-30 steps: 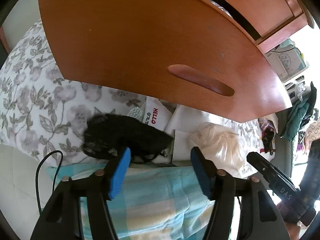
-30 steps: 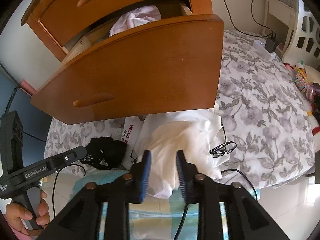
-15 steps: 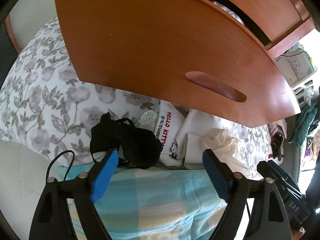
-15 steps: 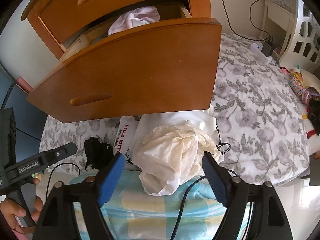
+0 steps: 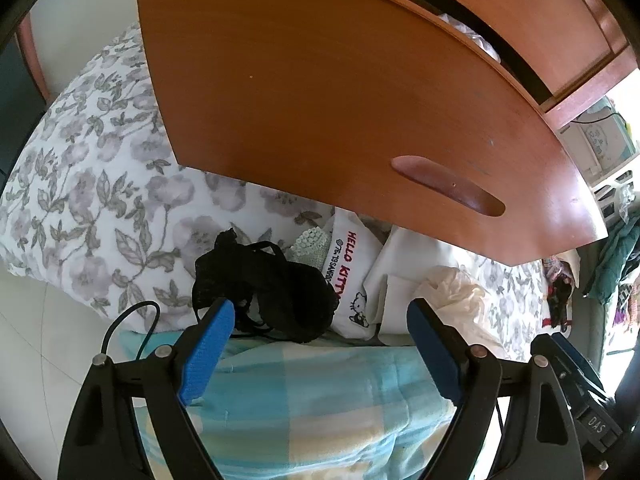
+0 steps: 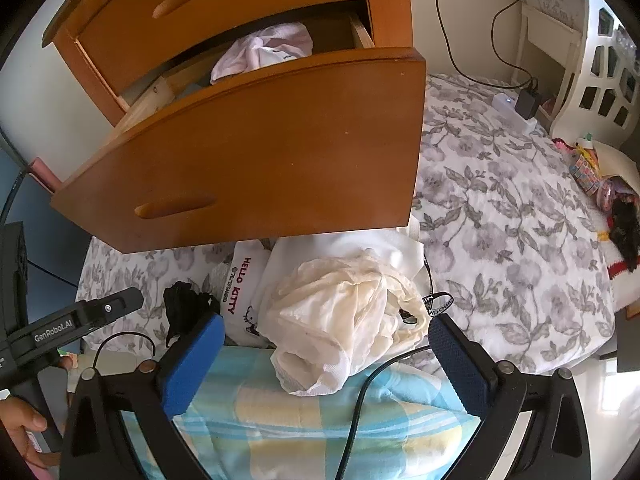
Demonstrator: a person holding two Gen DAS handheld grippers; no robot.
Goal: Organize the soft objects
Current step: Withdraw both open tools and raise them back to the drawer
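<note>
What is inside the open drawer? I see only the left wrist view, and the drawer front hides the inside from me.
Observer: A pale pink cloth lies bunched up in the open drawer.
Operator: Is the right tool holding the cream cloth?
Observer: No. The right tool has its jaws opening; the cream cloth lies between them and is not pressed.
Operator: Does anything cross the checked blanket on that side?
Observer: Yes, a black cable runs over the checked blanket, just below the cream cloth.
</note>
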